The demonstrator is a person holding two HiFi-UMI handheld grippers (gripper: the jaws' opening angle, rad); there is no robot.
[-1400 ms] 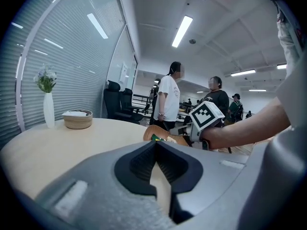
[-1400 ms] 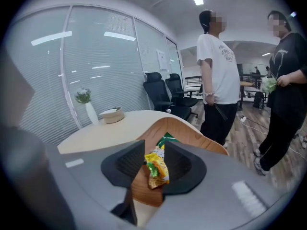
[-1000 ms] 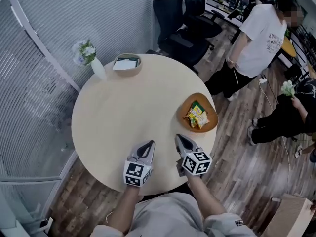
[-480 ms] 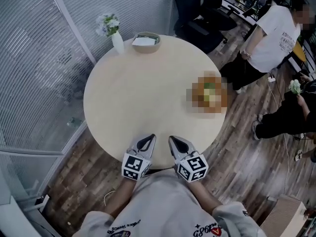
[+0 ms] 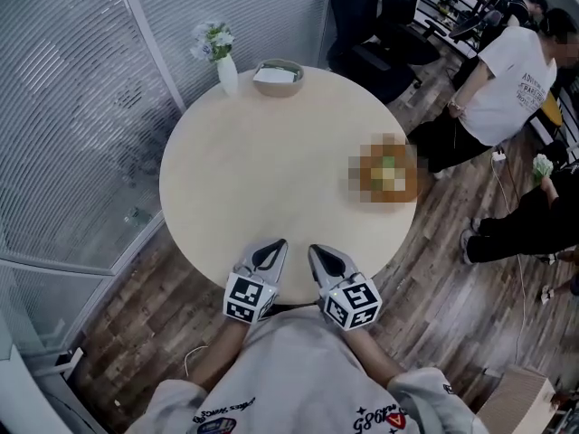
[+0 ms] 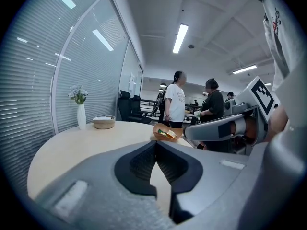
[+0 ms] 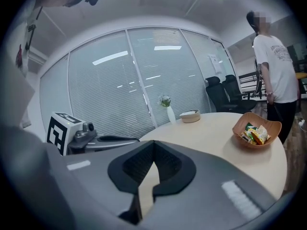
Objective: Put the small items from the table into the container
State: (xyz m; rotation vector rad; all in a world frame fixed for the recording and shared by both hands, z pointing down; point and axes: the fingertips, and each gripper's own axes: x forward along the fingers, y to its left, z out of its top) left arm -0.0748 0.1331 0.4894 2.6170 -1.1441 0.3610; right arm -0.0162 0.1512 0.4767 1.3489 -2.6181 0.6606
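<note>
**Round table (image 5: 262,170), grippers at its near edge**

We hold the left gripper (image 5: 271,247) and right gripper (image 5: 317,252) closed on nothing. The snack packets (image 7: 254,134) lie in the wooden bowl (image 7: 245,143) at right. With no loose items in sight, our best move is probably to hold back from the bowl.

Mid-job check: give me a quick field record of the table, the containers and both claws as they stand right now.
table: round, pale top
wooden bowl: on the table's right side, holding snack packets
woven basket: at the far edge, something white inside
vase: upright beside the woven basket, flowers in it
left claw: shut, empty, at the near table edge
right claw: shut, empty, beside the left claw
loose items: none seen on the bare tabletop
</note>
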